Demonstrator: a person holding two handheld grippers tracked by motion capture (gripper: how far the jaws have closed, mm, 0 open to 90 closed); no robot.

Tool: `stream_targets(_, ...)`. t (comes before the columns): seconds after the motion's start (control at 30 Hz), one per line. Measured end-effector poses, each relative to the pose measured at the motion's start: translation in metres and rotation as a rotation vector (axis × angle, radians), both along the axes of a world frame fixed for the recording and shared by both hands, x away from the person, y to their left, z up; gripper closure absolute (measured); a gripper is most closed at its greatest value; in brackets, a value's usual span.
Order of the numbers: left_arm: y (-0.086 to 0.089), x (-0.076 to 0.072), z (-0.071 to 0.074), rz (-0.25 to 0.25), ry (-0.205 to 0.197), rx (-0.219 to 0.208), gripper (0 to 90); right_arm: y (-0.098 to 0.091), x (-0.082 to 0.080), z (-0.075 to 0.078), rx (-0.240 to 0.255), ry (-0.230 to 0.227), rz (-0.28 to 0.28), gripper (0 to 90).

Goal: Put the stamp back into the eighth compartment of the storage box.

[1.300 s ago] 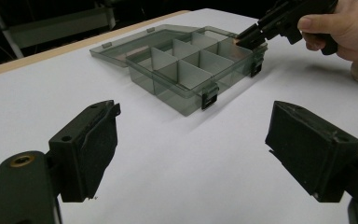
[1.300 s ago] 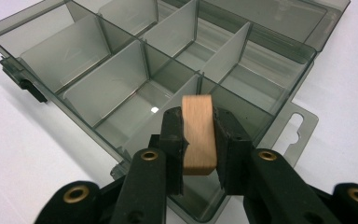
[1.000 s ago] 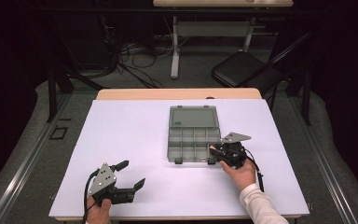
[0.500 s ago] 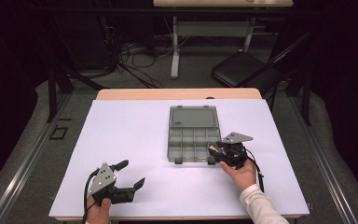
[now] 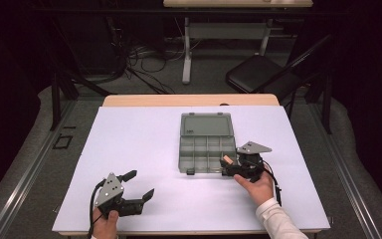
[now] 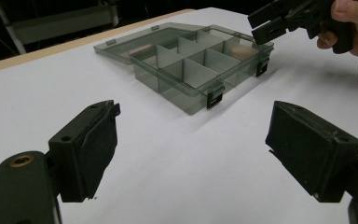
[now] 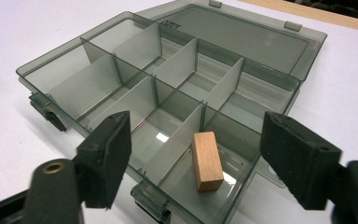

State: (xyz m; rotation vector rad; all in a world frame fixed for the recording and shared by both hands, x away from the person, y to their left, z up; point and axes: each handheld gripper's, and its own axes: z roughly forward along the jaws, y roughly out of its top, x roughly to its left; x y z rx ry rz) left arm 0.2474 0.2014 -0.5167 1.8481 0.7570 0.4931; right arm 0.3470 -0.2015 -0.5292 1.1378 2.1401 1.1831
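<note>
A smoky-grey compartment box (image 5: 206, 144) lies open at mid-table, its lid folded flat toward the far side. A small wooden block (image 7: 206, 161) lies in the box's near right compartment (image 5: 226, 159). My right gripper (image 7: 198, 140) hovers just over that corner (image 5: 229, 163). Its jaws have just been opening and now stand wide on either side of the block, with neither pad touching it. My left gripper (image 5: 141, 183) rests at the near left of the table, open and empty (image 6: 196, 116), pointing toward the box (image 6: 200, 60).
The box's other compartments (image 7: 121, 60) hold nothing. The white tabletop (image 5: 144, 144) spreads around the box on all sides. Beyond the far edge are a black chair (image 5: 258, 74), cables and a second table's legs.
The right gripper's jaws have spread apart over the box's near right compartment, and the wooden block lies free there. Both hands have stayed where they were.
</note>
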Motion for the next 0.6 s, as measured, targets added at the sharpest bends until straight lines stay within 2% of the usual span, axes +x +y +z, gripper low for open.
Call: stream_targets(0.6, -0.0027, 0.0024, -0.0012, -0.007, 0.007, -0.001, 16.2, -0.0032, -0.0010, 0.0012, 0.010, 0.010, 0.002, 20.0)
